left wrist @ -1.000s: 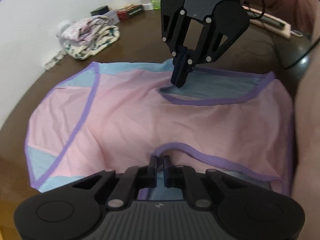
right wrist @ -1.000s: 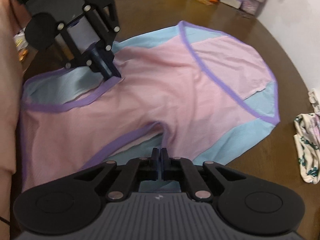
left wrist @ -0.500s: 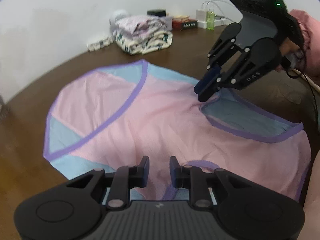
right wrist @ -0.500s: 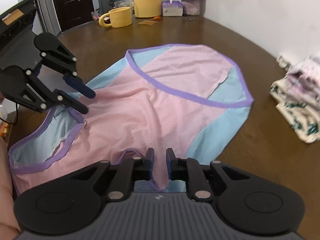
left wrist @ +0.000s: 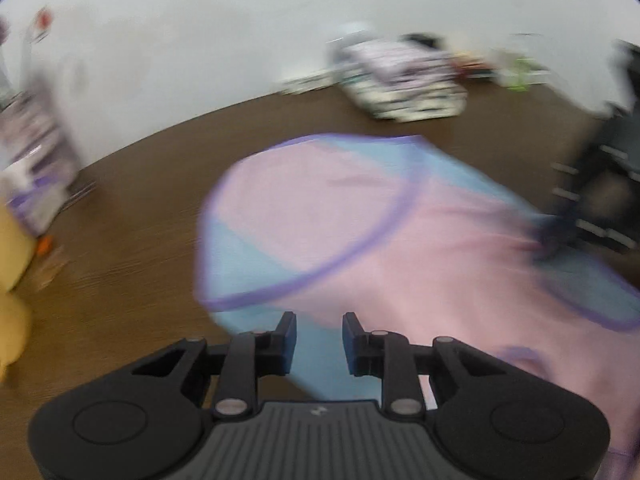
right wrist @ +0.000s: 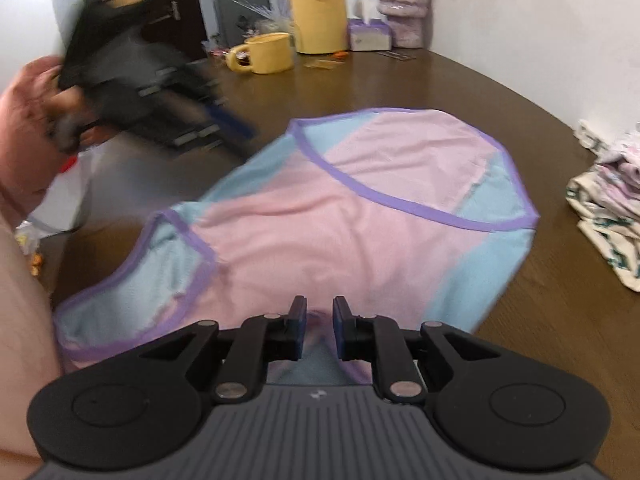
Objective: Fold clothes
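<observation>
Tongs on the left [left wrist: 319,334], blurred in the right wrist view, have just been opening and stand spread, pinching nothing. Pink-and-blue garment [right wrist: 360,216] lies flat on the brown counter [right wrist: 520,92]. Right tongs [right wrist: 320,322] have likewise just been opening over its near edge, free of cloth. Folded clothes [right wrist: 612,200] sit farther right.
</observation>
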{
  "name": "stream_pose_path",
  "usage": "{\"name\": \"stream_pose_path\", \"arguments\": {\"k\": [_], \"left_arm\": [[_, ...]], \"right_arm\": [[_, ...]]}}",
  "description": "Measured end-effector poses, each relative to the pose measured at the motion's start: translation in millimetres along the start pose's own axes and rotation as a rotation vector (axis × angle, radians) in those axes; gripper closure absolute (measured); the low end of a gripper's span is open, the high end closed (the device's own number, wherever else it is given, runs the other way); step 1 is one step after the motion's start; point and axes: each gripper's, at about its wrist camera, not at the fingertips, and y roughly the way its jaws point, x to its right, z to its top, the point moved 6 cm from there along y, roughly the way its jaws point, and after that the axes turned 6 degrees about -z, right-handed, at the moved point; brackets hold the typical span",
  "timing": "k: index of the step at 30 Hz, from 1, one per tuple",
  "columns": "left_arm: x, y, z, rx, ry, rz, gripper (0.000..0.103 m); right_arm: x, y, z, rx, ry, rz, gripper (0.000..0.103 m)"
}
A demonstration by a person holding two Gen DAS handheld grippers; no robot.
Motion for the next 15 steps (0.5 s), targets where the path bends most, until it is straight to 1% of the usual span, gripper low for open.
{"name": "stream_pose_path", "arguments": {"k": [1, 3, 5, 6, 8, 10, 12, 13, 14, 15], "left_arm": [[-13.0, 5.4, 2.9, -0.017, -0.019, 0.020, 0.080], [-34.0, 18.0, 8.4, -0.043, -0.044, 0.029, 0.080], [-42.0, 29.1, 12.7, -0.054, -0.029, 0.017, 0.080], [-42.9, 33.1, 14.1, -0.054, -0.011, 0.011, 0.080], [-38.9, 37.5, 16.0, -0.045, 0.059, -0.010, 0.080], [-38.1, 41.7, 15.2, -0.060, 0.117, -0.027, 0.080], [-38.1, 46.2, 13.1, -0.084, 0.163, -0.028, 0.080], [-38.0, 48.7, 12.4, -0.097, 0.186, -0.027, 0.083], [-38.8, 51.2, 11.5, -0.111, 0.204, -0.025, 0.092], [-40.7, 53.2, 10.8, -0.122, 0.218, -0.018, 0.097]], "right_arm": [[-6.3, 0.3, 0.5, 0.001, -0.001, 0.012, 0.080], [-23.3, 3.2, -0.7, -0.003, -0.005, 0.040, 0.074], [-39.6, 5.9, -3.3, -0.009, -0.014, 0.061, 0.072], [-47.6, 7.2, -4.6, -0.012, -0.018, 0.071, 0.072], [-58.2, 11.4, -8.1, -0.025, -0.014, 0.086, 0.072], [-65.5, 15.3, -11.6, -0.040, -0.007, 0.092, 0.071], [-69.3, 18.4, -14.2, -0.050, 0.002, 0.090, 0.070], [-70.5, 19.5, -15.3, -0.053, 0.006, 0.088, 0.068], [-71.4, 19.4, -15.1, -0.054, 0.012, 0.086, 0.068], [-72.0, 19.5, -15.2, -0.056, 0.018, 0.081, 0.068]]}}
